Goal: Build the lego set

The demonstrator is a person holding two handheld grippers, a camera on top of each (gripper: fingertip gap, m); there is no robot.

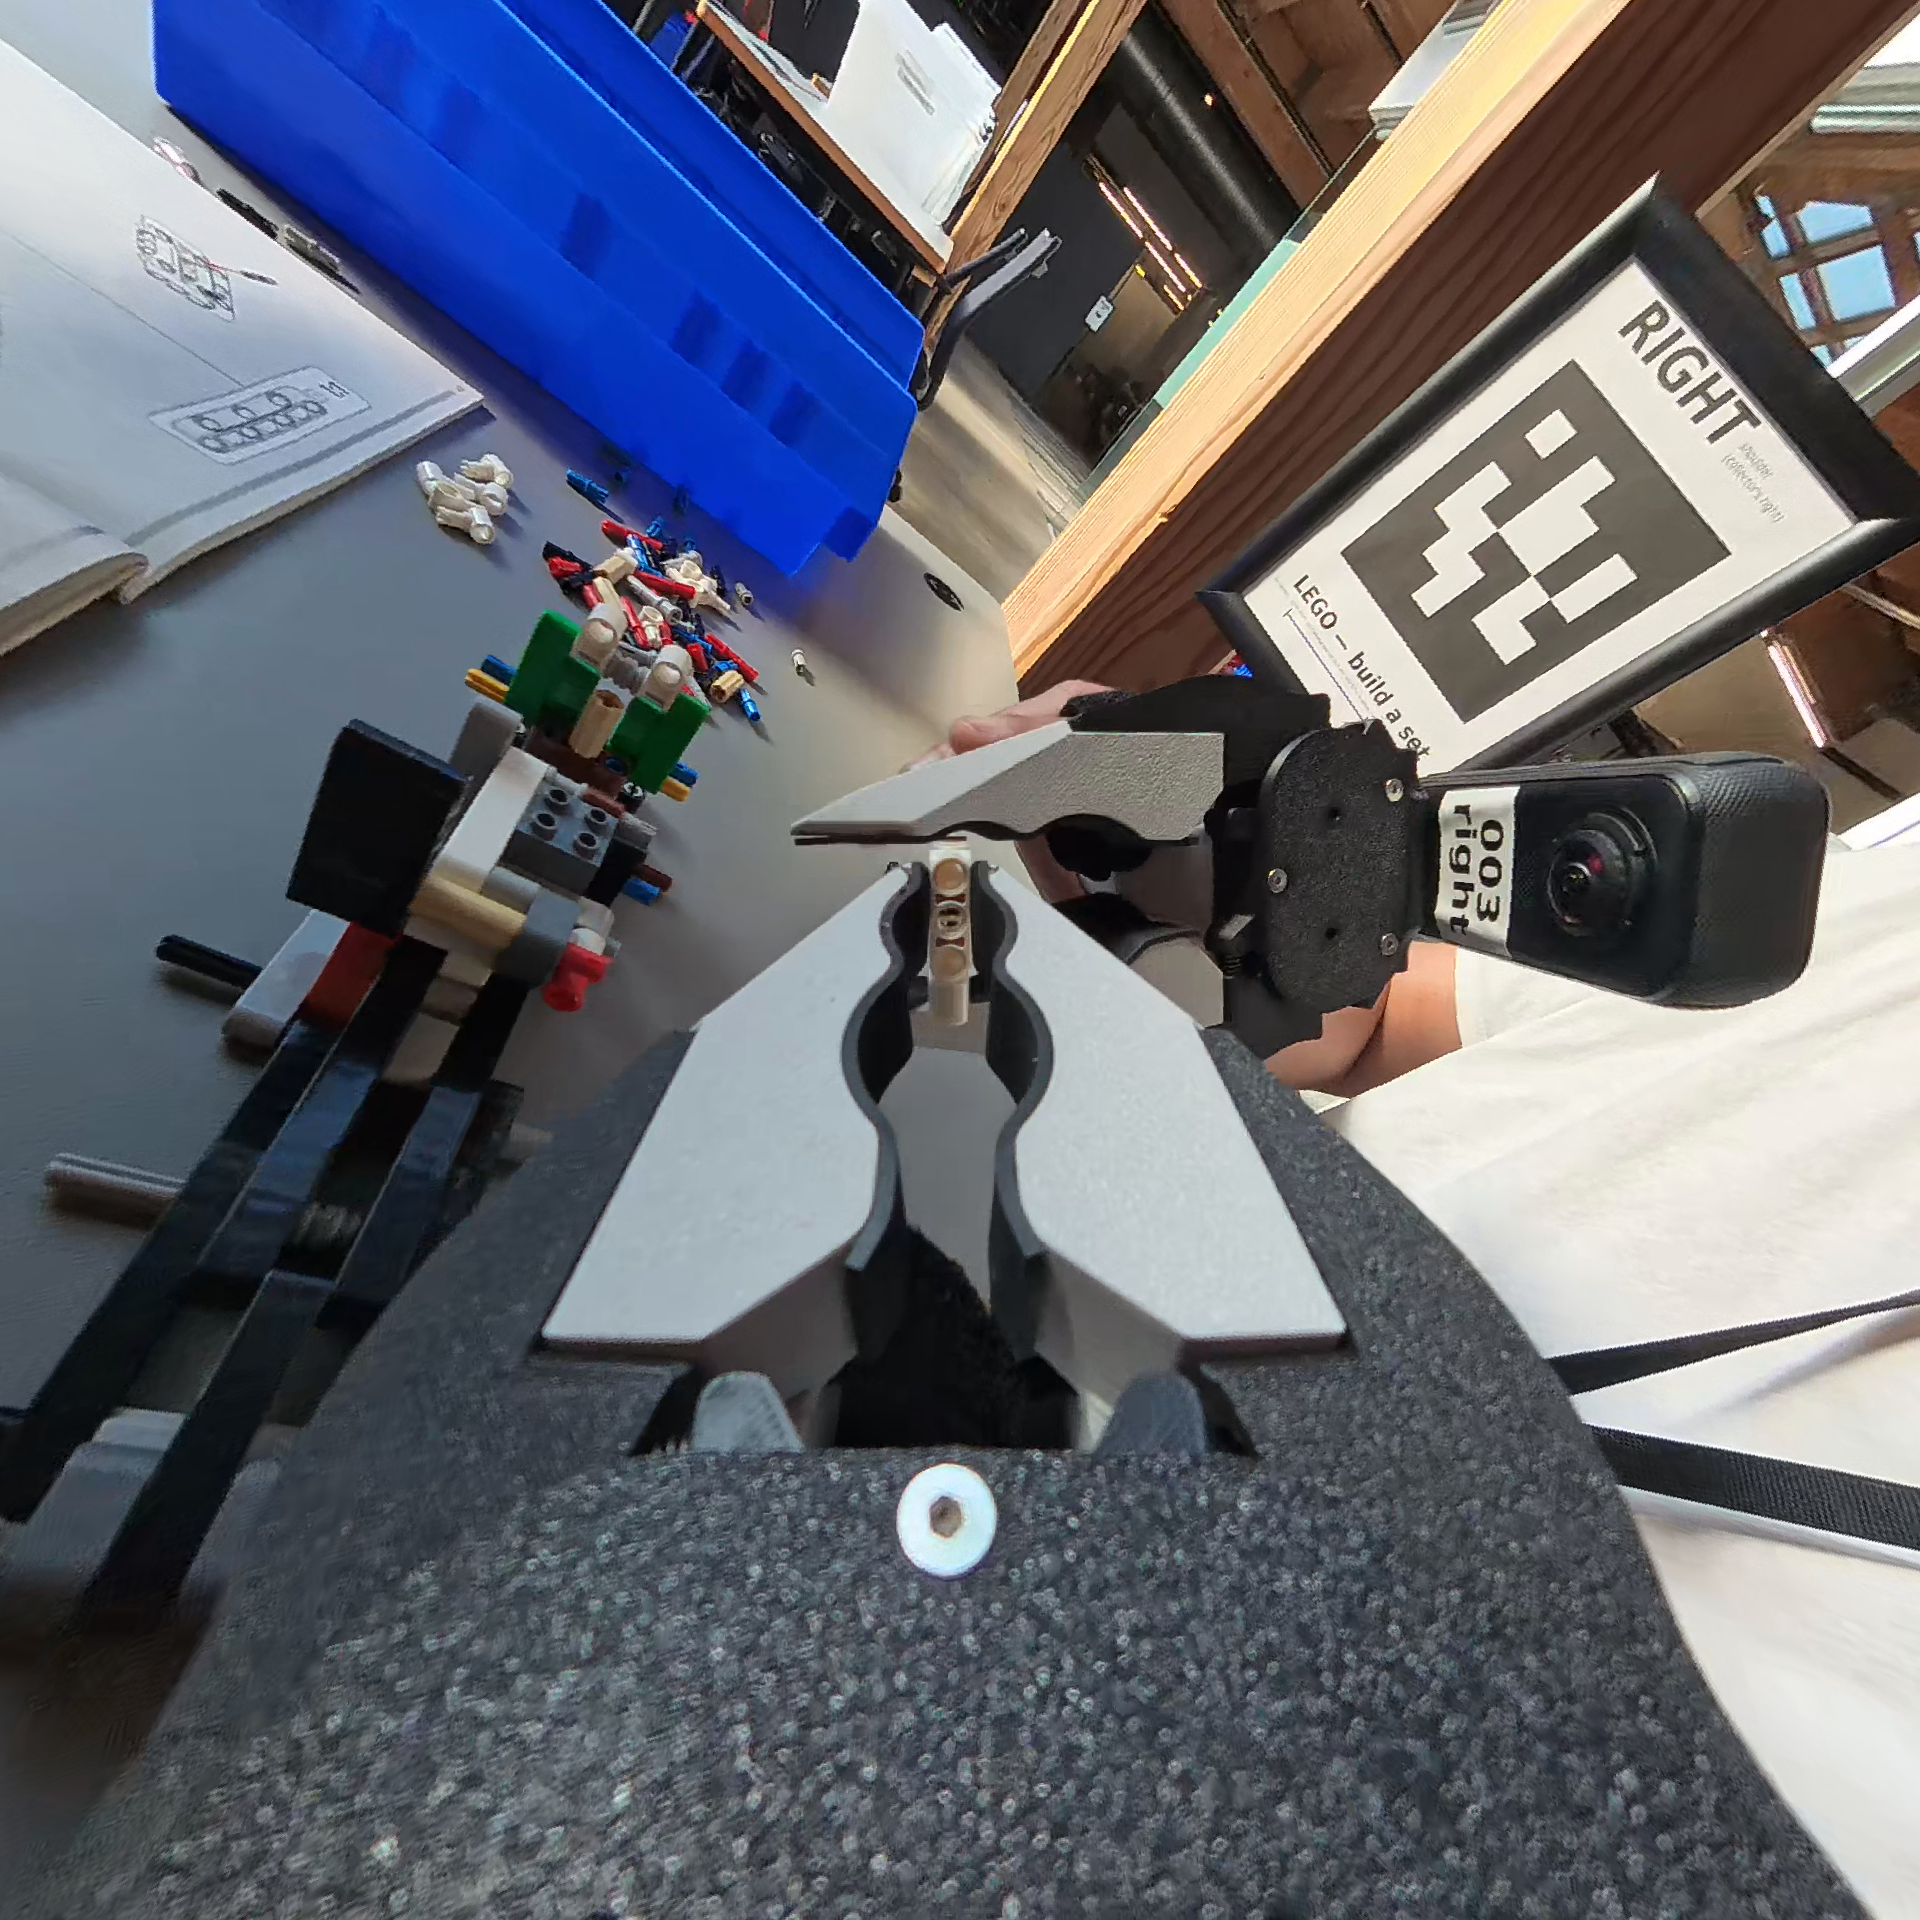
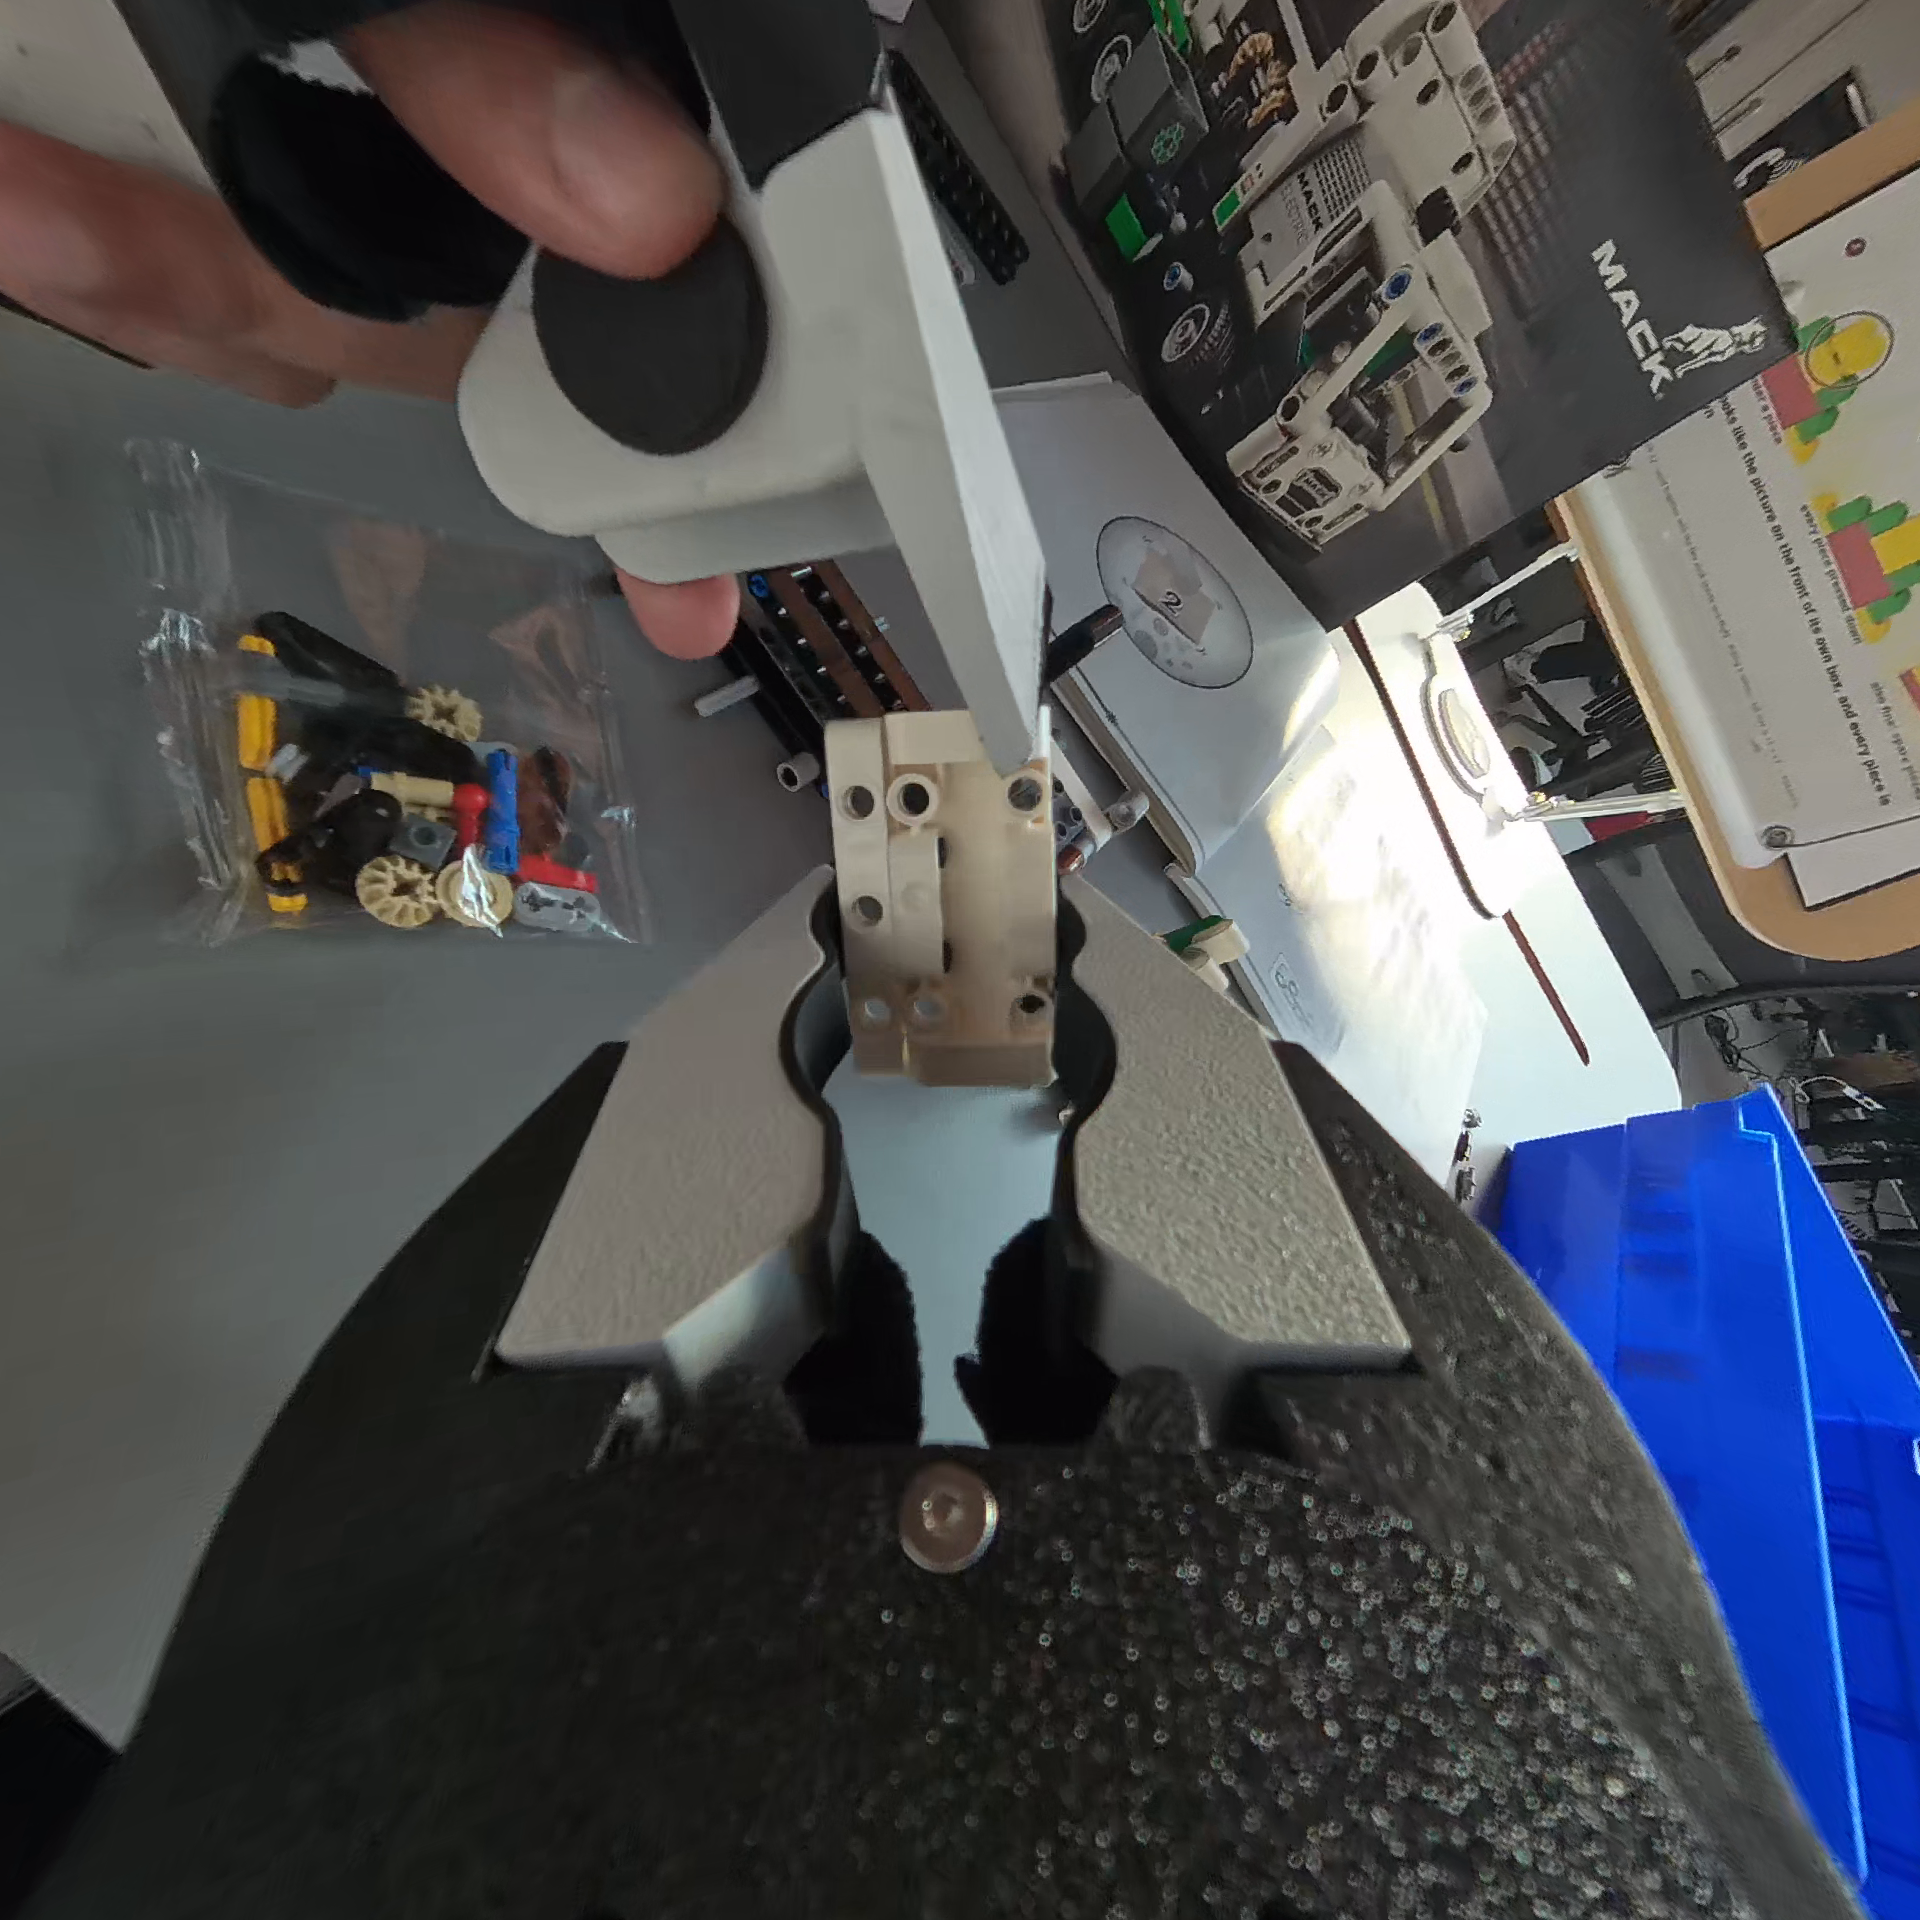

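Cream piece, left wrist view: my left gripper (image 1: 948, 914) pinches a slim cream pin connector (image 1: 949, 935), long axis running straight out along my fingers, tip just under my right gripper's flat finger (image 1: 997, 795).
Nearer hand: the right one, crossing from the right.
Right wrist view: my right gripper (image 2: 951, 935) clamps a cream holed block assembly (image 2: 951, 904), standing along my fingers.
Contact: the left gripper's finger (image 2: 977, 561) comes down onto its top right corner, above the grey table (image 2: 312, 1091).
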